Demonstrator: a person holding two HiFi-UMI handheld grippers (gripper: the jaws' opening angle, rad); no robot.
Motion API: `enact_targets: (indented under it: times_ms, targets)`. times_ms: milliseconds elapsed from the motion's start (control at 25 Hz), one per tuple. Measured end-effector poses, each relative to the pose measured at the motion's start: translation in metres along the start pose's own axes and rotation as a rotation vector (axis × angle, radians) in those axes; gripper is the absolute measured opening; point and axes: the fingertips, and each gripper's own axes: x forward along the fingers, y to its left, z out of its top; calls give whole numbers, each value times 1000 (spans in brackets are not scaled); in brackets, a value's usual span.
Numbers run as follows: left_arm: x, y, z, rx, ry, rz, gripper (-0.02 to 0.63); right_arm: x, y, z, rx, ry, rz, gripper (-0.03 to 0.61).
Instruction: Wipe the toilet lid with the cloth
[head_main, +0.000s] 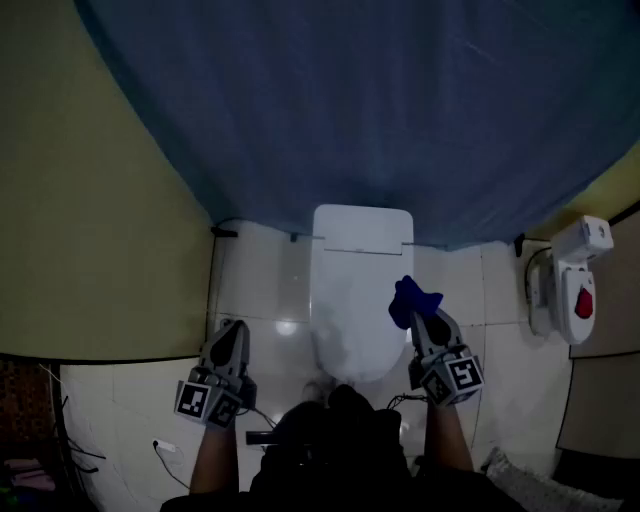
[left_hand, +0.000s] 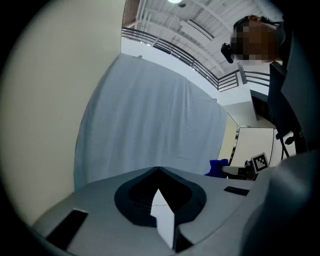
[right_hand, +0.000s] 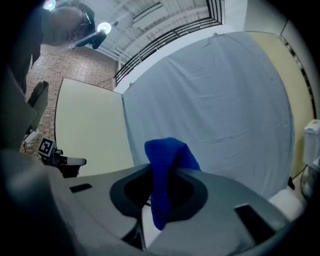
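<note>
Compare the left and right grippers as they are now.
The grey right gripper is shut on a blue cloth; the grey left gripper is shut on nothing. The right gripper sits at the white toilet lid's edge; the left gripper sits off over floor tiles. Both point toward the blue curtain.

Beneath you: glossy white tiled floor (head_main: 260, 295), with a spot of light glare on tile left of centre. White ceramic toilet (head_main: 360, 300) stands on it at centre, lid down, back end against hem of blue curtain (head_main: 360, 100). Thin white cable (head_main: 163, 447) lies on tiles at lower left. Small black bar-shaped object (head_main: 262, 437) lies near toilet's front, too dim to identify. Grey textured mat (head_main: 520, 478) lies at lower right corner.
</note>
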Motion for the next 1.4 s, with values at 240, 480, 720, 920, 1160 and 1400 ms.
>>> enact_targets:
  times_ms: [240,480,720,920,1160,1400]
  targets:
    - [74,16,-54,14,24,8,-11,94,-19,-17,-46,48,130,54]
    - [139,49,-122,5,101,-15,-11,188,-19,-86,-18,155,203,54]
    - [183,90,-196,-27,192,-13,-11,294,-3,-178,72,269,284,54]
    - [189,125,-246,-54,234,22,-11,369,15,-257,284,417,364,54]
    - [188,147,-293,-102,285,51,-11,426,-17,-326,329,608,287,54]
    - [197,142,-319,-140,296,35,-11,420,-69,-355,85,700,175,54]
